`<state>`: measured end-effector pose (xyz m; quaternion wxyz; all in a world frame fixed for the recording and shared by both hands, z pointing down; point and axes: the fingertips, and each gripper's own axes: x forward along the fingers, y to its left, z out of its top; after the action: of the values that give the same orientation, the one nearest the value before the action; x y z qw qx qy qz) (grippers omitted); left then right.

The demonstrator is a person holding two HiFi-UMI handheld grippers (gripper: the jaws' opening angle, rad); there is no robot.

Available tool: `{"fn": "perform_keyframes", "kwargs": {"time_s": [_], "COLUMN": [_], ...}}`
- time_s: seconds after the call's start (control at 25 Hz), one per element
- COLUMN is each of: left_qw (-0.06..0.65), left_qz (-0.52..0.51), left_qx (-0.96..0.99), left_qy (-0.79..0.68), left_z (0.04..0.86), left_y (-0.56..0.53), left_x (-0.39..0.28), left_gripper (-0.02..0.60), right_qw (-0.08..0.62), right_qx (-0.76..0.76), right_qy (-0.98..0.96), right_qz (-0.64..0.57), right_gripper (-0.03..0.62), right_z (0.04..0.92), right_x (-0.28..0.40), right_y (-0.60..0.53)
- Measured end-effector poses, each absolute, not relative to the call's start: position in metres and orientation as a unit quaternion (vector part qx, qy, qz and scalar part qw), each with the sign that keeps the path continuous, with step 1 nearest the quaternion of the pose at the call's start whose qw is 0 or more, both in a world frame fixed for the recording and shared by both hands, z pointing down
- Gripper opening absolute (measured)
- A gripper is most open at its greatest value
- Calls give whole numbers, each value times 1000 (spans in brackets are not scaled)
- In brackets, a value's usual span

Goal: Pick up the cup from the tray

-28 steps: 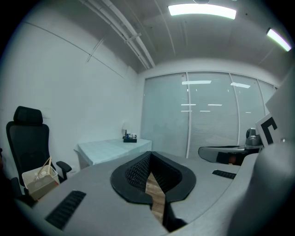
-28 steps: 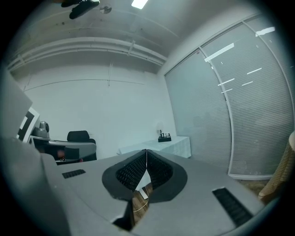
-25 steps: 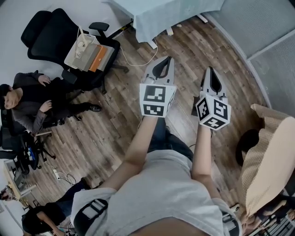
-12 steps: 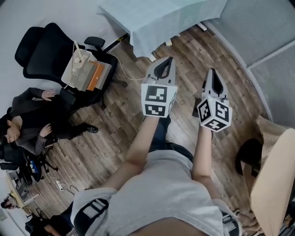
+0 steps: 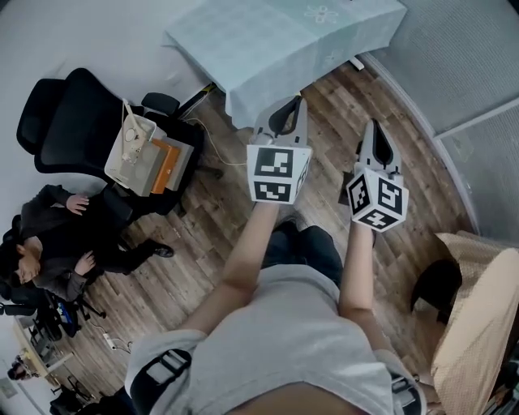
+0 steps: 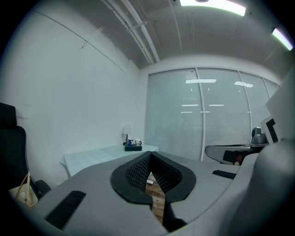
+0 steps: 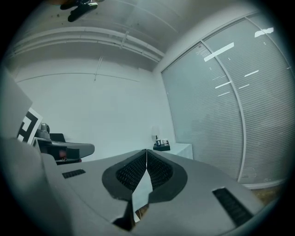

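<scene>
On the far table [image 6: 95, 157], a dark tray [image 6: 133, 148] holds small cups [image 6: 131, 142].

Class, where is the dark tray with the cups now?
In the left gripper view, left of centre, the tray sits at the far end of the cloth-covered table, near the glass partition.

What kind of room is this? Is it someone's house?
Most likely an office or meeting room, not a house. There is a black swivel office chair, a table under a pale green cloth, a wall of frosted glass panels and bright strip lights overhead.
</scene>
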<state>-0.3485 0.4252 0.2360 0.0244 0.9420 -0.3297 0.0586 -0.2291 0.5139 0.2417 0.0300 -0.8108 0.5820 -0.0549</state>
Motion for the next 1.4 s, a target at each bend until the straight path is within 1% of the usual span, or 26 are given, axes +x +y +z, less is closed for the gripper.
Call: {"fn": "perform_keyframes", "kwargs": {"time_s": [0.36, 0.64, 1.08, 1.4], "left_qw": [41, 40, 38, 46], "left_qz": [67, 72, 70, 81], "left_qx": [942, 937, 923, 919], "left_qy": [-327, -341, -377, -382], "left_z": [250, 259, 257, 266], "left_y": [356, 293, 170, 118], "left_x": [-297, -239, -125, -75], "left_gripper": [6, 6, 6, 6], "right_qw": [16, 18, 17, 18], "right_qx": [-812, -803, -775, -771], "right_qy": [579, 590, 628, 631], "right_qz": [-74, -77, -70, -79], "right_gripper": [8, 8, 8, 8], "right_z": [258, 265, 260, 267], "right_x": [-179, -116, 3, 53], "right_y": [448, 380, 243, 190]}}
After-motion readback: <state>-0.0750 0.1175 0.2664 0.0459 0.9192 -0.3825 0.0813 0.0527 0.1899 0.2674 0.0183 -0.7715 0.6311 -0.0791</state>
